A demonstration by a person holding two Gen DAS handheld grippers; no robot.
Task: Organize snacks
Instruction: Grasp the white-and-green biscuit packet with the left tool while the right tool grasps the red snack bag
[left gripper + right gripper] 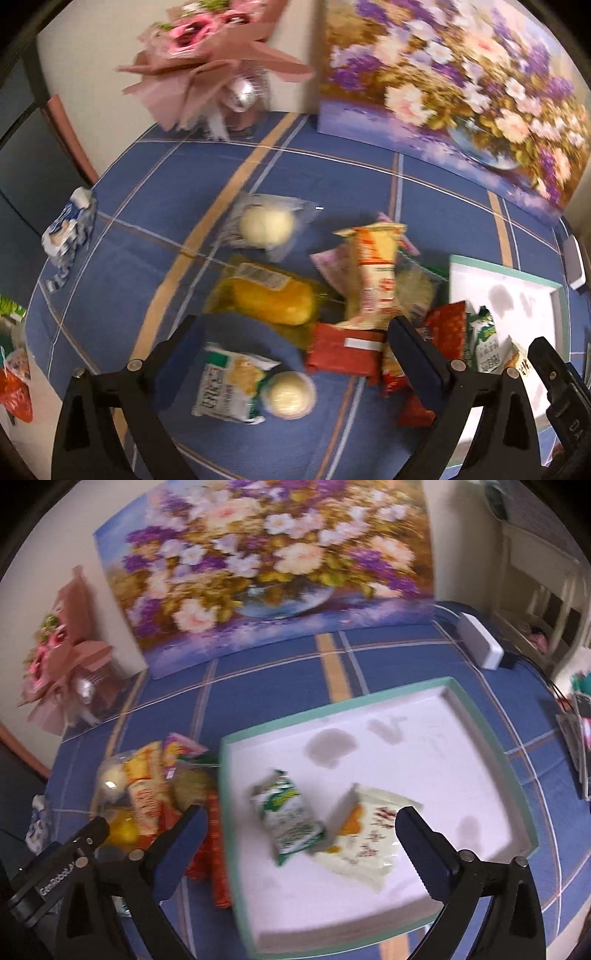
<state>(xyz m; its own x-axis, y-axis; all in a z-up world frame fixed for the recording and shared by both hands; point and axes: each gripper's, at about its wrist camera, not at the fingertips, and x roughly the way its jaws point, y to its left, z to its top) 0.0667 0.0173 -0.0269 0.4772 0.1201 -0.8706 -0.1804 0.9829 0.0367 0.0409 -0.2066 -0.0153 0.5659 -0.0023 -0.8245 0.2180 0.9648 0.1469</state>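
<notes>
snack pile (369, 291) lies on the blue plaid tablecloth (155, 206), bunched against the left wall of the teal-rimmed white tray (491, 731). in the pile: an upright orange-and-cream packet (373, 273), a yellow cake in clear wrap (273, 299), a red sachet (343, 350). nearer the table's front edge, a green-and-white packet (232, 387) touches a round pale bun in wrap (291, 395); another round bun (266, 225) sits further back.

tray already carries two: a green-and-white packet (291, 816) and a cream packet with orange print (365, 834), overlapping near the tray's front half.

left gripper (295, 339): jaws spread wide, nothing between them, hovering over the pile. the green packet and bun lie just under and inside its span; the packet's long axis runs roughly front to back, along the fingers. right gripper (303, 830): jaws also apart and empty, above the tray's front-left part.

judgement: left is the nearer arm for the loose snacks; tray lies to its right. motion blur, labels unreadable.
</notes>
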